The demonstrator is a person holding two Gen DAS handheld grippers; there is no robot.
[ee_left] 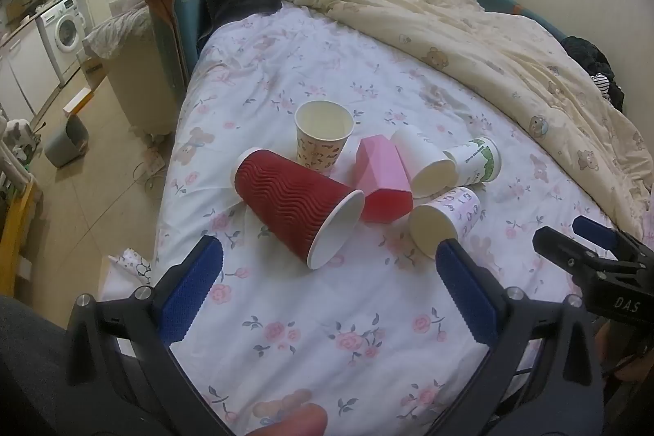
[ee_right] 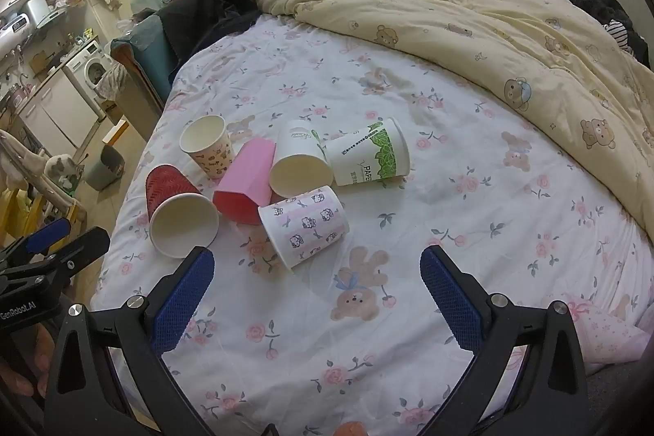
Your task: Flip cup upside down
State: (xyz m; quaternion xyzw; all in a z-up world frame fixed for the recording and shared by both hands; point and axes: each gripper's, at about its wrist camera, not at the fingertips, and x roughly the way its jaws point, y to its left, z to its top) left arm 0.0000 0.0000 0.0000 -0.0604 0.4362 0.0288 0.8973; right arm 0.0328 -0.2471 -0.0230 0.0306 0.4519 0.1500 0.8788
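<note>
Both tools, left [ee_left: 329, 297] and right [ee_right: 316, 303], hang spread and empty over the bed [ee_right: 470, 231]. Nearest the left lies the red ripple cup [ee_left: 294, 203], mouth toward it, its long axis slanting away leftward.

The red cup [ee_left: 295, 202] is ribbed matt paper, the pink cup [ee_left: 382, 179] smooth plastic, on cloth bedsheet [ee_left: 310, 334].

Six cups clustered on bed sheet [ee_right: 470, 215], near its left edge. Bear-print cup [ee_right: 206, 146] upright at rear left. Ribbed cup [ee_right: 180, 215] on side, front left. Faceted cup [ee_right: 245, 182] between them, touching plain cup [ee_right: 300, 166]. Leaf-print cup [ee_right: 368, 154] rightmost. Kitty-print cup [ee_right: 304, 231] nearest. Duvet [ee_right: 490, 27] behind, right.
</note>
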